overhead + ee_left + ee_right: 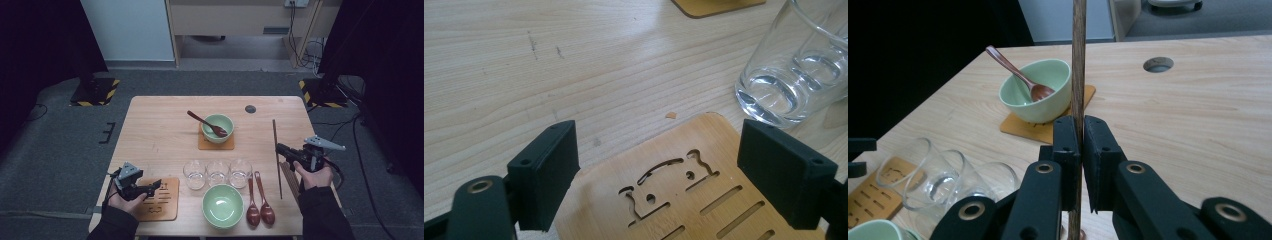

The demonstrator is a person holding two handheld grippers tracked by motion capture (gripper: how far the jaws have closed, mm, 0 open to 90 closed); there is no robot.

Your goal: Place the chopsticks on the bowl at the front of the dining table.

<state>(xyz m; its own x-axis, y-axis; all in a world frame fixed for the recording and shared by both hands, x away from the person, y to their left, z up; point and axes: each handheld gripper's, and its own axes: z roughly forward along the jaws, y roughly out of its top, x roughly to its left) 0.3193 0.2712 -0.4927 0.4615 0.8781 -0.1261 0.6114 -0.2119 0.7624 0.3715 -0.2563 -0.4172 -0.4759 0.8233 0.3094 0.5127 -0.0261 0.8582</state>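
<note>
My right gripper [279,148] [1080,125] is shut on a thin brown wooden chopstick [274,132] [1078,60] at the table's right side, above the table. The stick runs through the closed jaws and sticks out on both sides. My left gripper [156,185] [659,145] stands open at the front left, low over a bamboo coaster with cut-out slots [160,199] [684,200]. Nothing is between its jaws.
A green bowl [218,128] [1040,95] holding a brown spoon [206,123] [1013,72] sits on a coaster [216,145] mid-table. Three clear glasses [217,172] [794,75] stand in a row. An empty green bowl [222,206] and two spoons [259,205] lie at the front edge.
</note>
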